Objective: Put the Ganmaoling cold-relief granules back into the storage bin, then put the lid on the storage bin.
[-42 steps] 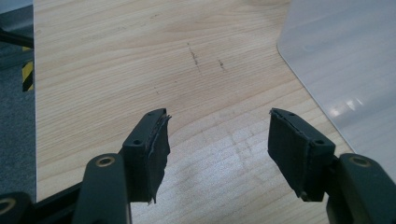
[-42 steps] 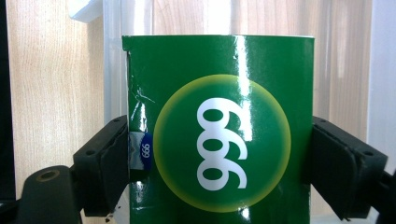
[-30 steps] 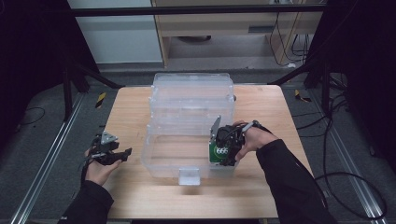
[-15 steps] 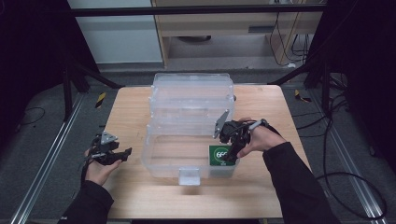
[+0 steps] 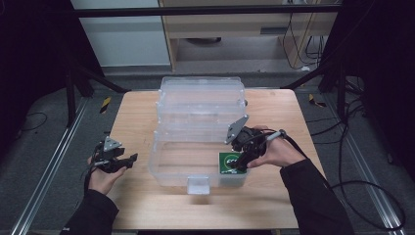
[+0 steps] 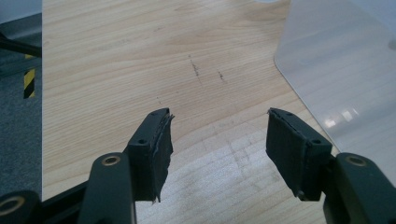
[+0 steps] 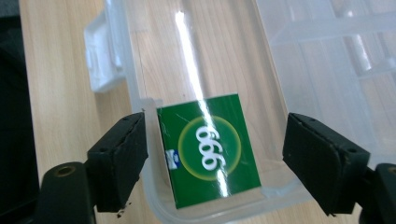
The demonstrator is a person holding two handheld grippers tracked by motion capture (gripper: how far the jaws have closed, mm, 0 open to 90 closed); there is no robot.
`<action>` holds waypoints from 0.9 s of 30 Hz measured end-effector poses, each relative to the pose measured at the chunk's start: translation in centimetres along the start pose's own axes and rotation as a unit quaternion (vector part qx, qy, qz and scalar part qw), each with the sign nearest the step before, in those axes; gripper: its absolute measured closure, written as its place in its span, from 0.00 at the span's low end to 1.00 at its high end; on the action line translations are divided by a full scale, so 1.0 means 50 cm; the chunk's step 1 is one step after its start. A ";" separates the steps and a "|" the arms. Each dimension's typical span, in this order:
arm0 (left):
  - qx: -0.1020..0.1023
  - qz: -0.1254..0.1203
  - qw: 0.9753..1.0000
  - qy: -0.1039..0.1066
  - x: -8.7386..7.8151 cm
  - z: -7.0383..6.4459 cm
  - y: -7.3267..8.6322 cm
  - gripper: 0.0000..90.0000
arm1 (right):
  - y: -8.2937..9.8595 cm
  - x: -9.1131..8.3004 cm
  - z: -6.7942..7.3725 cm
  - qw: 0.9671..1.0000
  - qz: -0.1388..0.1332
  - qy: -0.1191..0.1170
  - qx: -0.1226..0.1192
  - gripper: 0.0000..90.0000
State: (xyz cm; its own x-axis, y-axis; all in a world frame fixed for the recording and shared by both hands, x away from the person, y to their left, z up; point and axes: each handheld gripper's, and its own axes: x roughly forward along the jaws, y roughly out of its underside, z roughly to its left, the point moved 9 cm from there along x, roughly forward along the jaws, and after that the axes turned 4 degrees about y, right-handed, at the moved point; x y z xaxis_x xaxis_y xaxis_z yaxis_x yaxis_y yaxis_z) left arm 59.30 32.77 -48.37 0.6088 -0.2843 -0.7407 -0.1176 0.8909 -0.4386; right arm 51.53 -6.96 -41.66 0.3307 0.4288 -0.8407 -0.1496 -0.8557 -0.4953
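Our right gripper hangs over the near right corner of the clear box, its jaws spread wide and holding nothing; in the right gripper view they straddle a green packet without touching it. We see the tabletop of pale wood carrying the box, which stands open at the middle with its lid laid back on the far side and a latch on the near wall. Inside, the green packet lies flat on the floor of the box, tucked into that near right corner, its white print reading 999. Our left gripper rests near the tabletop's left edge, well apart from the box, jaws likewise apart and empty above bare wood.
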 end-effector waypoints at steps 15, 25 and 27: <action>-0.013 -0.005 1.000 -0.003 -0.004 -0.001 -0.001 0.45 | -0.033 0.032 0.045 0.999 -0.024 -0.027 0.008 0.34; -0.015 -0.005 1.000 -0.004 -0.007 0.003 0.002 0.46 | -0.040 0.070 0.060 0.999 -0.017 -0.041 0.009 0.38; -0.025 -0.007 1.000 -0.007 -0.009 0.002 0.001 0.46 | -0.040 0.073 0.062 0.999 -0.016 -0.042 0.009 0.39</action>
State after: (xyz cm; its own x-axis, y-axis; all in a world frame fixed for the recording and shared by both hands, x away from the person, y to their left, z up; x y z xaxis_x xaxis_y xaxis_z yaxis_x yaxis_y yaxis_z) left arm 59.11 32.99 -48.03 0.6214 -0.2910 -0.7274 -0.1478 0.8682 -0.4736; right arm 50.16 -2.79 -44.41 0.2574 0.4793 -0.8391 -0.1573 -0.8360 -0.5257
